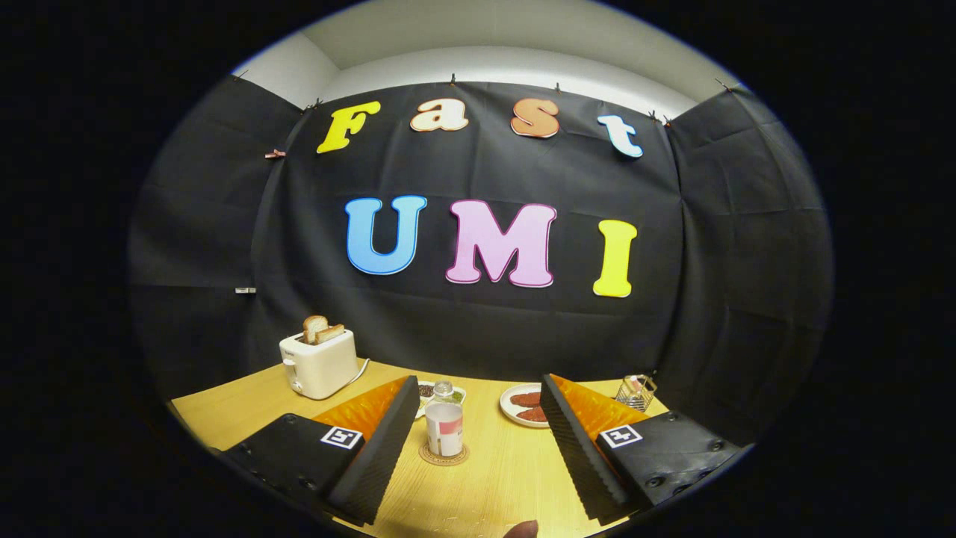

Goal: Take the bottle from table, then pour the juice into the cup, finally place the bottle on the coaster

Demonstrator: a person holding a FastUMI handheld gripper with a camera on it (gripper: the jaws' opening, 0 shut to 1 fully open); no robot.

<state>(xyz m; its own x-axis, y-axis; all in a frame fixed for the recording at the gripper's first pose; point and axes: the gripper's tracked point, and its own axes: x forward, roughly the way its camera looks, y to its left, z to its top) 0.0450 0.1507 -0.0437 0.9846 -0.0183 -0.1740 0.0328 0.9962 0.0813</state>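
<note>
The fingers (478, 392) stand wide apart over the wooden table (485, 493), gripping nothing. Between them, straight ahead at twelve o'clock, the cup (444, 429) sits on a round coaster (444, 455). Just behind the cup, the bottle (444, 391) peeks up, cap showing. Out at ten o'clock, a toaster (319, 362) holds two slices of bread (322, 328). At one o'clock, a plate (525, 405) and, further right, a wire basket (636, 392).
</note>
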